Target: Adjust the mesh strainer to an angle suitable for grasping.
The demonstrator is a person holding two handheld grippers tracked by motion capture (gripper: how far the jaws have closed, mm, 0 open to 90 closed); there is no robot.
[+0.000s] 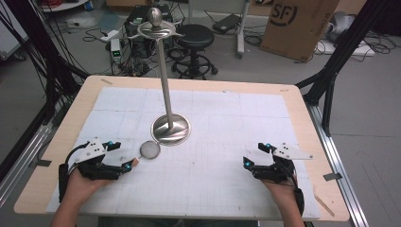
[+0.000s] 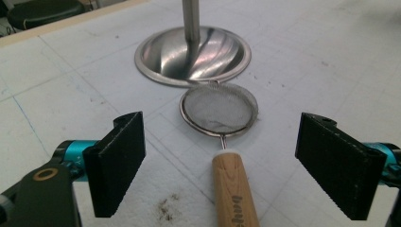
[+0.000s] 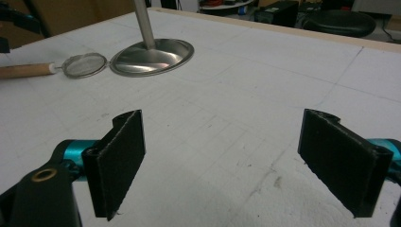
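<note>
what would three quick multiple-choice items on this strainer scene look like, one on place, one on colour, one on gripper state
1. Where does the strainer lie?
A. beside the stand's base
B. hanging on the stand's top
C. at the table's far edge

2. What is the strainer's handle made of?
A. black plastic
B. light wood
C. bare metal

3. How does the left gripper stand?
A. shut on the handle
B. shut on nothing
C. open, the handle between its jaws

Answers: 1 A, its mesh rim sits right next to the stand's base on the table. 2 B, tan grain shows. 3 C, both pads stand clear of the handle.
</note>
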